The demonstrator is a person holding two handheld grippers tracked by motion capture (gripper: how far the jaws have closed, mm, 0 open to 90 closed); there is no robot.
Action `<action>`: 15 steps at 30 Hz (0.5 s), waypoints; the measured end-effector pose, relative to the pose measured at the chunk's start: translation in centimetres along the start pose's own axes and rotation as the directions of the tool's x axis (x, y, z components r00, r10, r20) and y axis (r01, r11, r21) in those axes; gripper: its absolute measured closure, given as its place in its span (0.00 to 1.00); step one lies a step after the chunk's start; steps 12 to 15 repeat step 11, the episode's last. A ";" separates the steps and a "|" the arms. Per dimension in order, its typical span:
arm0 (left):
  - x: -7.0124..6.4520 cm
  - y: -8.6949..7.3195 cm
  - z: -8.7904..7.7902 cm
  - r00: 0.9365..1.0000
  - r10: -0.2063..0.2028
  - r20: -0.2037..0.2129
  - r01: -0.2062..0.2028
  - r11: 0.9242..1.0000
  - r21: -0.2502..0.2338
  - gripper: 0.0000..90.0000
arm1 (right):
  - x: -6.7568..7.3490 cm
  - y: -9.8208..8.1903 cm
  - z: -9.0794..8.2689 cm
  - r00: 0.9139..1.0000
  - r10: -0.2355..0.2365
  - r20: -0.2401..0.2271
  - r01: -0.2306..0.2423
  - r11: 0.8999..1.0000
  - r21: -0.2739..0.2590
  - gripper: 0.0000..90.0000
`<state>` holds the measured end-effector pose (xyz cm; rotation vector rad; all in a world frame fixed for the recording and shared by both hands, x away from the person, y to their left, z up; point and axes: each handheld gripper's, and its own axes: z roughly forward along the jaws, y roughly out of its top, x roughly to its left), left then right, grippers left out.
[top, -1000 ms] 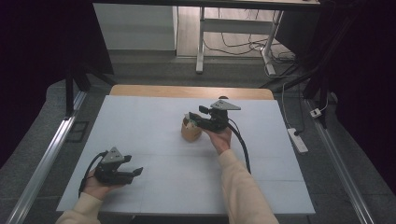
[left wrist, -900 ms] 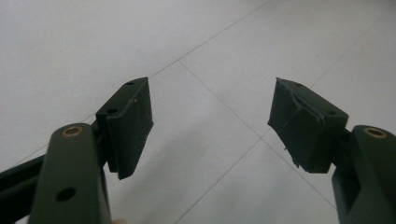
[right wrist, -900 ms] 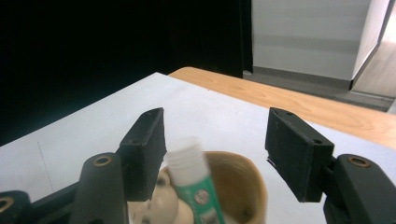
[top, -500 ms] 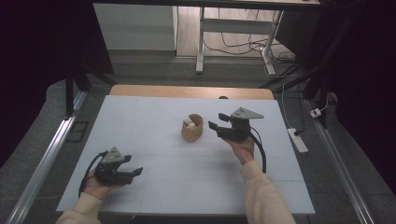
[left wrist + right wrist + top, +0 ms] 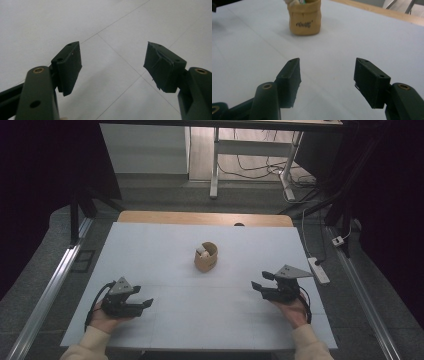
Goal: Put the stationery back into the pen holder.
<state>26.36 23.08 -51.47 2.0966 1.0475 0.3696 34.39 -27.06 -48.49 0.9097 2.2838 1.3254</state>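
Observation:
A small tan pouch (image 5: pixel 206 256) with a white item inside stands upright at the middle of the white table (image 5: pixel 165 245). In the right gripper view the pouch (image 5: pixel 305 18) stands ahead, well beyond the jaws. My right gripper (image 5: pixel 260 287) rests low at the table's right front, open and empty, held by a hand. My left gripper (image 5: pixel 145 304) sits at the left front, open with nothing between its jaws. The left gripper's (image 5: pixel 112 66) own view has bare table between the black pads. The right gripper (image 5: pixel 327 75) also stands over bare table.
A wooden strip (image 5: pixel 205 218) borders the table's far edge. A white power strip (image 5: pixel 319 270) lies on the floor to the right. Metal rails (image 5: pixel 45 295) run along both sides. Desk legs and cables (image 5: pixel 260 167) stand beyond the table.
My right gripper has drawn away from the pouch, moving right and toward the table's front. The pouch stays upright where it was. The left gripper has not moved.

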 end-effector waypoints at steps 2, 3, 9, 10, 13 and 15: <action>0.0 0.0 0.0 1.000 -0.001 0.000 0.001 1.000 0.001 0.33 | 0.0 -0.6 -0.6 1.000 -0.007 0.008 0.007 1.000 0.015 0.42; 0.0 0.0 0.0 1.000 -0.001 0.000 0.001 1.000 0.001 0.33 | -0.1 -1.0 -0.8 1.000 -0.006 0.006 0.006 1.000 0.014 0.42; -0.1 0.1 0.0 1.000 0.000 0.000 0.000 1.000 -0.002 0.33 | -0.4 -2.0 -1.4 1.000 -0.013 0.012 0.013 0.999 0.035 0.41; -0.1 0.1 0.0 1.000 0.000 0.000 0.000 1.000 -0.003 0.33 | -0.4 -2.0 -1.5 1.000 -0.017 0.012 0.017 0.999 0.038 0.41; 0.0 0.1 0.0 1.000 0.001 0.000 -0.001 1.000 -0.003 0.33 | -0.4 -2.0 -1.5 1.000 -0.017 0.010 0.017 0.999 0.031 0.41; 0.0 0.1 0.0 1.000 0.001 0.000 -0.001 1.000 -0.003 0.33 | -0.4 -2.0 -1.5 1.000 -0.017 0.010 0.017 0.999 0.031 0.41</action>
